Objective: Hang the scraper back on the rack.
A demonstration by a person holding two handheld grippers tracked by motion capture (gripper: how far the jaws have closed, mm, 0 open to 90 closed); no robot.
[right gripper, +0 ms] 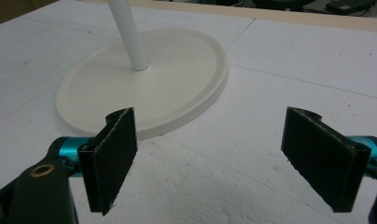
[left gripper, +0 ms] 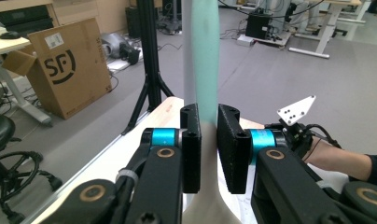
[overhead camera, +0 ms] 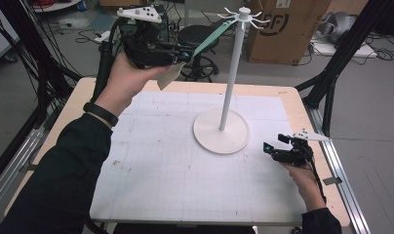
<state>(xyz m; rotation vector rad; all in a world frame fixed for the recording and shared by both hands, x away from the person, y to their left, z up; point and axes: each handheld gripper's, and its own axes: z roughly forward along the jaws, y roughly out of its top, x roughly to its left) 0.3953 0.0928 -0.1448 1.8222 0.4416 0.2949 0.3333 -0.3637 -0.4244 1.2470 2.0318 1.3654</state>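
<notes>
Nearest the person, the right gripper (overhead camera: 278, 146) rests low at the table's right edge, its jaws spread wide with nothing between them, facing the round base of the white stand (right gripper: 144, 88). The left gripper (overhead camera: 183, 56) is raised above the table's far left, its jaws closed narrowly on a long flat strip (overhead camera: 212, 36) (pale green, cream at its wider near end). The strip's long axis runs from the gripper up and away to the right, its far end reaching the pronged top of the stand (overhead camera: 244, 14). The table (overhead camera: 185, 165) carries a white gridded mat inside a light wooden border. Beyond it lie grey floor, a black stool (overhead camera: 197, 36), a cardboard box (overhead camera: 283, 29), black tripod legs and loose cables.
</notes>
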